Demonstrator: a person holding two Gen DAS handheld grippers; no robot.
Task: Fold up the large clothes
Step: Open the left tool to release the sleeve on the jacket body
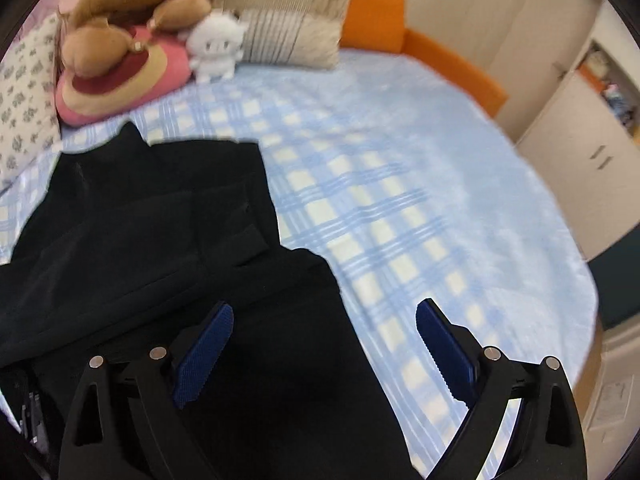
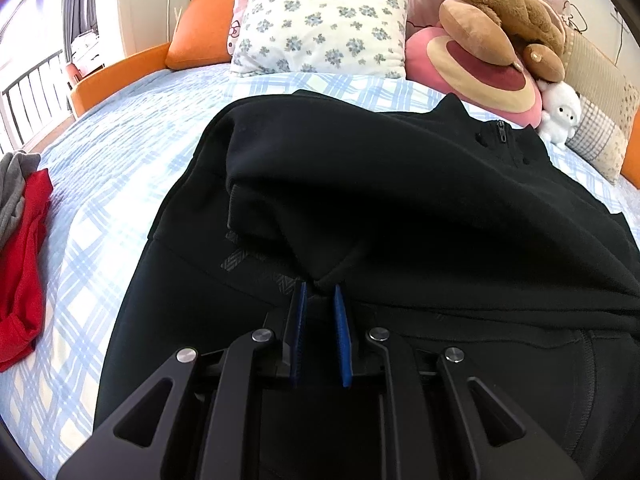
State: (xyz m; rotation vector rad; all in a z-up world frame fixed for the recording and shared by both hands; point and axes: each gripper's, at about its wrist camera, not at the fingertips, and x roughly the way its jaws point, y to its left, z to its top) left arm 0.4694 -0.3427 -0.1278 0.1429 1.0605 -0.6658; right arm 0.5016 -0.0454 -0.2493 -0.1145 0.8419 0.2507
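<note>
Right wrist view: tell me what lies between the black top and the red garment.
Only bare checked bedsheet lies between the black top and red garment.

both the left gripper (image 1: 324, 328) and the right gripper (image 2: 320, 300) are matte black, each with two angular linkage arms cut with tapered slots, round silver pivot pins at the joints, and flat blue ribbed pads (image 1: 204, 356) with saw-toothed edges lining the fingers.

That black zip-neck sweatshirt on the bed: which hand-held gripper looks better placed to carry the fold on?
Probably the right hand-held gripper: it pinches a bunched fold of the black zip-neck sweatshirt, lifted over its body. The left hand-held gripper hangs wide open above the fabric, holding nothing.
</note>
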